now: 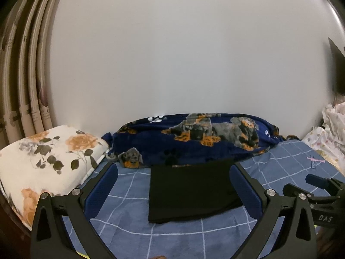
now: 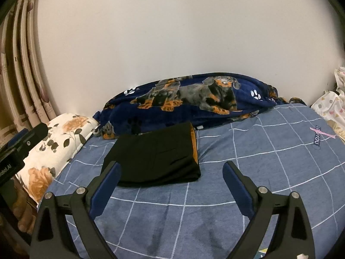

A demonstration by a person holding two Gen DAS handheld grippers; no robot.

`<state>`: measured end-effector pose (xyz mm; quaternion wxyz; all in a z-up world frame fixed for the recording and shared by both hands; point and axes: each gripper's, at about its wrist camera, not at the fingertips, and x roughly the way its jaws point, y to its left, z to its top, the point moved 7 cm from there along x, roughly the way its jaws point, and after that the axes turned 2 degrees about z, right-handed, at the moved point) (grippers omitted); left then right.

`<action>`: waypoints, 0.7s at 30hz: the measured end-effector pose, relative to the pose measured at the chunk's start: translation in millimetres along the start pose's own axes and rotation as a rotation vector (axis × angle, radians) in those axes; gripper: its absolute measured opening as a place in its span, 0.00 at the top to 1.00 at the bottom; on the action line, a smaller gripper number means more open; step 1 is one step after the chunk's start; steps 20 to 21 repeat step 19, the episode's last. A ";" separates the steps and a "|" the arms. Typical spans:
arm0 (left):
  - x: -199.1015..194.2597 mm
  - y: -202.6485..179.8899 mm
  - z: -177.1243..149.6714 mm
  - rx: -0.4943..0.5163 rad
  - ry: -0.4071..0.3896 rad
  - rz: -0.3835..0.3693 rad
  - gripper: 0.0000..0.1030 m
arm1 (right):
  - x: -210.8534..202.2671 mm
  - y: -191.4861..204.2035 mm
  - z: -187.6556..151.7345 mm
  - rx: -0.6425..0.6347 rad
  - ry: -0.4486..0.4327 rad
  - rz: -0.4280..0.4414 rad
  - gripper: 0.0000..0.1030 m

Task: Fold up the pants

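Observation:
The black pants (image 1: 189,192) lie folded into a flat rectangle on the blue checked bed sheet (image 1: 172,241). In the right wrist view the pants (image 2: 155,155) show an orange lining strip along their right edge. My left gripper (image 1: 173,168) is open and empty, its jaws spread on either side of the pants, held back from them. My right gripper (image 2: 172,166) is open and empty, in front of the pants and a little to their right. The right gripper's body shows at the right edge of the left wrist view (image 1: 319,194).
A navy dog-print blanket (image 1: 194,138) lies bunched against the white wall behind the pants. A floral pillow (image 1: 43,161) sits at the left. Curtains (image 1: 25,75) hang at the far left. Pale spotted bedding (image 2: 332,108) is piled at the right.

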<state>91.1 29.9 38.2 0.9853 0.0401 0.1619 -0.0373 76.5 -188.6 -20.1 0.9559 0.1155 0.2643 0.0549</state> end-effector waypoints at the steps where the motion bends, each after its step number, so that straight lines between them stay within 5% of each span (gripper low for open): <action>1: 0.0 -0.1 -0.3 0.000 0.002 0.000 0.00 | -0.1 0.1 0.0 0.002 -0.001 0.000 0.08; 21: 17.7 0.0 -17.1 -0.012 0.045 -0.006 0.00 | 4.9 1.9 -4.9 -0.008 0.019 0.006 0.07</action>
